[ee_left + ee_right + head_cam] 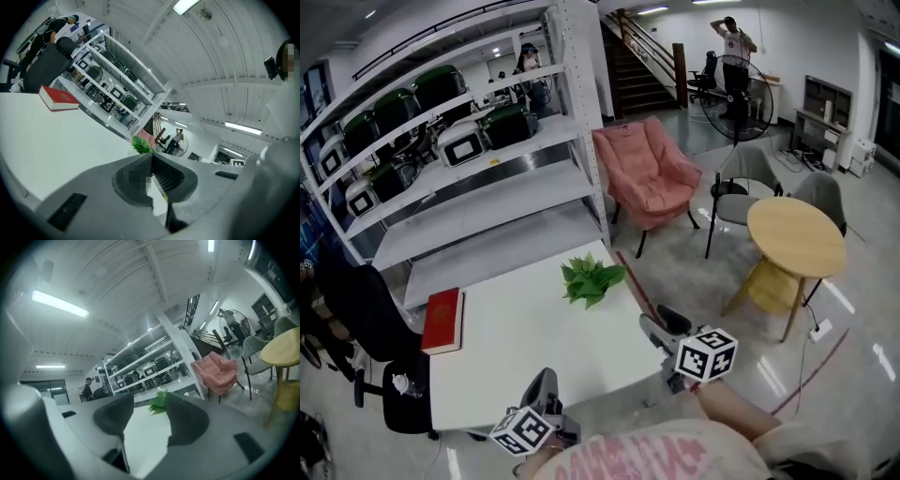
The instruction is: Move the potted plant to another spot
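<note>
The potted plant (pixel 592 279), a small clump of green leaves, stands at the far right corner of the white table (pixel 534 352). Both grippers hover at the table's near edge, well short of it. My left gripper (pixel 546 379) is at the near left, and in the left gripper view its jaws (pixel 151 159) meet at the tips with nothing in them; the plant (pixel 142 144) shows far beyond. My right gripper (pixel 661 324) is at the near right corner. Its jaws (pixel 150 404) stand apart and empty, with the plant (pixel 159 402) distant between them.
A red book (pixel 443 320) lies at the table's left edge. Behind the table stands white metal shelving (pixel 487 178) with dark cases. A pink armchair (pixel 647 173), a round yellow table (pixel 797 234) and grey chairs are to the right. A black office chair (pixel 366 319) is at the left.
</note>
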`<state>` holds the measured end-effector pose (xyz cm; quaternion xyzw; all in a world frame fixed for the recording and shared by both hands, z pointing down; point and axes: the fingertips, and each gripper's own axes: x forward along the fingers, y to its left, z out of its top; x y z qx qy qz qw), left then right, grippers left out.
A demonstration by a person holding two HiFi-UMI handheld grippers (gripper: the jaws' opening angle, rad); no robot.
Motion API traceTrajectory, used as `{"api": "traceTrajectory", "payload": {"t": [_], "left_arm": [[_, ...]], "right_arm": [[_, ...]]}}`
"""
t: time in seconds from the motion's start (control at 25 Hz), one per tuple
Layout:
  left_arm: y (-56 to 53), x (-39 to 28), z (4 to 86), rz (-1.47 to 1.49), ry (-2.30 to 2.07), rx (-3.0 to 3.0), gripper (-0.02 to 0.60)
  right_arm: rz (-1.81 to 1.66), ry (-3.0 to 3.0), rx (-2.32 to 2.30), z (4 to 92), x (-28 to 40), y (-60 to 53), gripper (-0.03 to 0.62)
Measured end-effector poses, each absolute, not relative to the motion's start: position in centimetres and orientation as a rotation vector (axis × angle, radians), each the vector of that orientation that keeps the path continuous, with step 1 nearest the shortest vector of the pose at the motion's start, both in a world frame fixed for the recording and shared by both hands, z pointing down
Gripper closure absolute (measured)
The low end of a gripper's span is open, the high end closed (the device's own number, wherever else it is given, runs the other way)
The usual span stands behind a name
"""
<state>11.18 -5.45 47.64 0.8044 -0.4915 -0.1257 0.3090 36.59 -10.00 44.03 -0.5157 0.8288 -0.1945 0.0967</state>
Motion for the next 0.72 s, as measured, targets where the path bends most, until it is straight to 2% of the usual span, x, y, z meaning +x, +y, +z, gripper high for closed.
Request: {"api": "traceTrajectory", "payload": {"t": [0.32, 0.56, 0.72], "left_arm": [[-1.5, 12.9, 47.1, -0.374, -1.3, 2.141, 0.58], [0.4, 13.6, 46.7, -0.391, -1.304, 2.162, 0.58], [1.1, 14.4, 46.7, -0.383, -1.298, 2.175, 0.58]], "right_arm": [[-0.499, 2.526, -1.421, 42.7, 36.0, -5.8, 0.462], [-0.475, 2.543, -1.385, 42.6, 35.5, -3.4, 0.559], [-0.451, 2.548, -1.397, 42.7, 35.7, -2.3, 0.582]]}}
